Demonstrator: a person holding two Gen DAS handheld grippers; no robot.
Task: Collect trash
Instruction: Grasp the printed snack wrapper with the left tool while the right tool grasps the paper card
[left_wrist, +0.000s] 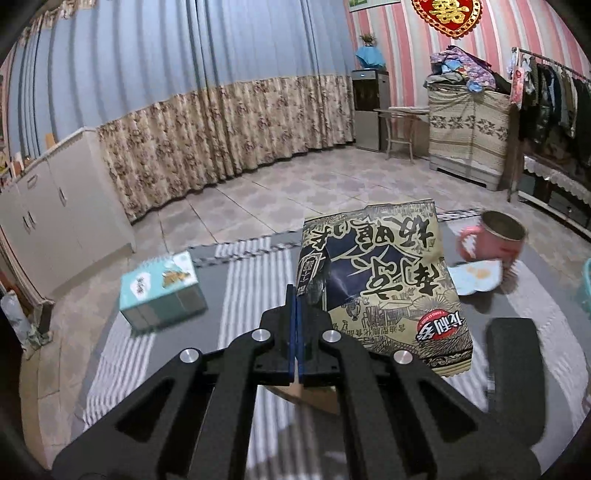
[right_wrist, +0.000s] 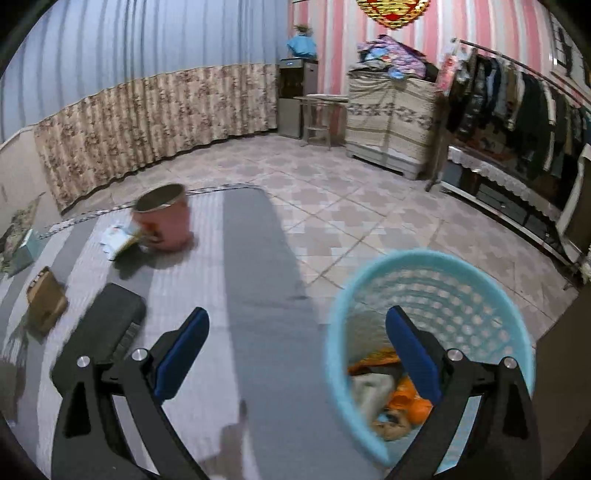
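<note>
Clamped tight, my left tool (left_wrist: 297, 295) pinches the near edge of a large, flat snack bag (left_wrist: 384, 284), tan and black with bold printed characters — it stands lifted above the striped grey cloth of the bench (left_wrist: 243, 280). My right tool (right_wrist: 297, 332) is spread wide and holds nothing.

Everything else I place from the blue plastic basket (right_wrist: 461, 280), which sits at the bench's right end with orange and pale wrappers already in its bottom. Left of the basket lies a dark flat case (right_wrist: 107, 314); further left, a brown wallet-like item (right_wrist: 46, 299). Beyond those, toward the far edge, stands a pink mug (right_wrist: 164, 221) with a scrap of torn packaging (right_wrist: 118, 240) touching its base. Furthest from the basket is a teal tissue box (left_wrist: 162, 291).

I judge the pick-up done and the carry in hand: next, the bag must travel rightward over the case and be let go above the basket's rim. Room along that path looks open — only the mug stands tall, well back from the line.
</note>
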